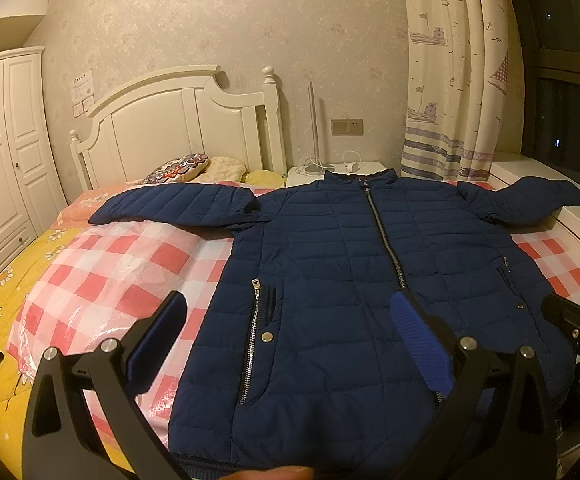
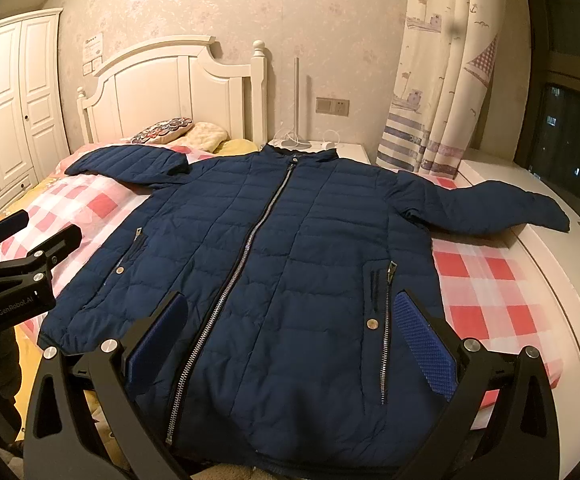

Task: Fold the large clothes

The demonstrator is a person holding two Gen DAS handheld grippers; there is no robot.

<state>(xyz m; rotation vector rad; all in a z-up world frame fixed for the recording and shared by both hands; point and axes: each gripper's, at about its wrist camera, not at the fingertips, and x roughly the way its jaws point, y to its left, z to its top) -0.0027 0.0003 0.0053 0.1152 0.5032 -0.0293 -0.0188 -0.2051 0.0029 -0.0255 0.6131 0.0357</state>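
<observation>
Navy quilted zip-front puffer jacket [image 2: 274, 264] is shown spread flat; left gripper [image 1: 290, 344] and right gripper [image 2: 290, 344] are held wide, empty; slippery padding may be lost from a shallow pinch.

Jacket [image 1: 330, 280] on the bed [image 1: 30, 300] (sleeves spread sideways); pillows [image 1: 178, 168] behind, nightstand [image 1: 338, 170] beyond

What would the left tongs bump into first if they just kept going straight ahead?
Most likely the navy puffer jacket: the open left tongs point at its lower front, between the pocket zipper and the main zipper. How far above it they are is unclear.
</observation>
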